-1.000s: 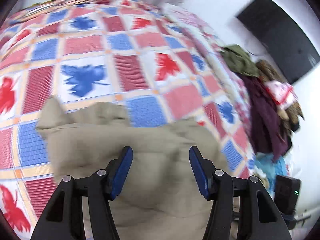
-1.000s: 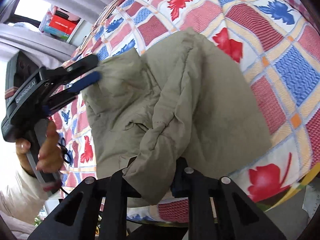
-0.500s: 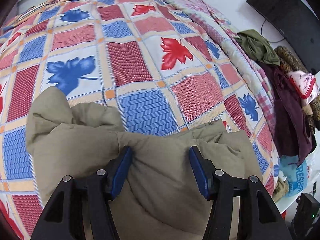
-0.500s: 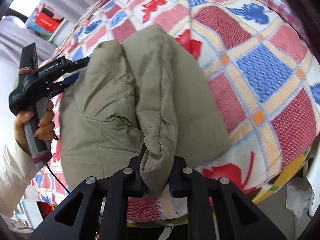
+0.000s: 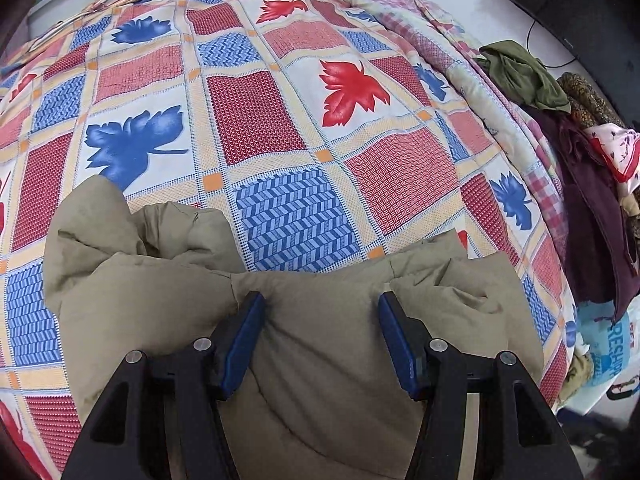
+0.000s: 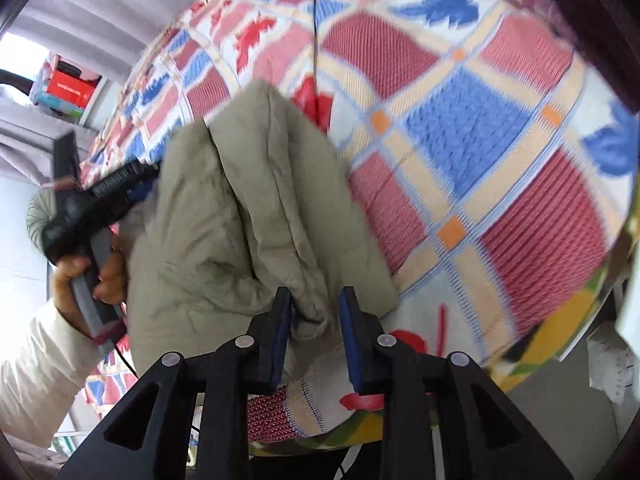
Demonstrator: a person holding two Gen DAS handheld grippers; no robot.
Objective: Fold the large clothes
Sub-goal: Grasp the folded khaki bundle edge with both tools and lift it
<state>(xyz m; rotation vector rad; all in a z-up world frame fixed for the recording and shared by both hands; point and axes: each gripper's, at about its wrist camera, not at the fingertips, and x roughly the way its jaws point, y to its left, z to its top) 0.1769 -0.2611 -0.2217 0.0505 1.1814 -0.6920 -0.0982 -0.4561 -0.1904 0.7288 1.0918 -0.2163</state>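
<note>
A large khaki padded jacket (image 5: 160, 288) lies bunched at the near edge of the bed. My left gripper (image 5: 320, 312) is open, its blue pads wide apart and pressed onto the jacket's top. In the right wrist view the jacket (image 6: 224, 216) is folded into a thick roll. My right gripper (image 6: 314, 304) has its jaws parted around the roll's lower end, with the fabric loose between them. The left gripper (image 6: 132, 184) shows there in a hand at the jacket's far side.
The bed carries a checked cover (image 5: 280, 100) with red and blue leaves. A pile of dark clothes (image 5: 580, 168) sits at the bed's right side below a black screen (image 5: 580, 0). The bed's near edge (image 6: 540, 344) drops to the floor.
My right gripper has opened and let go of the jacket's fold. My left gripper has moved forward and lower over the jacket, still open.
</note>
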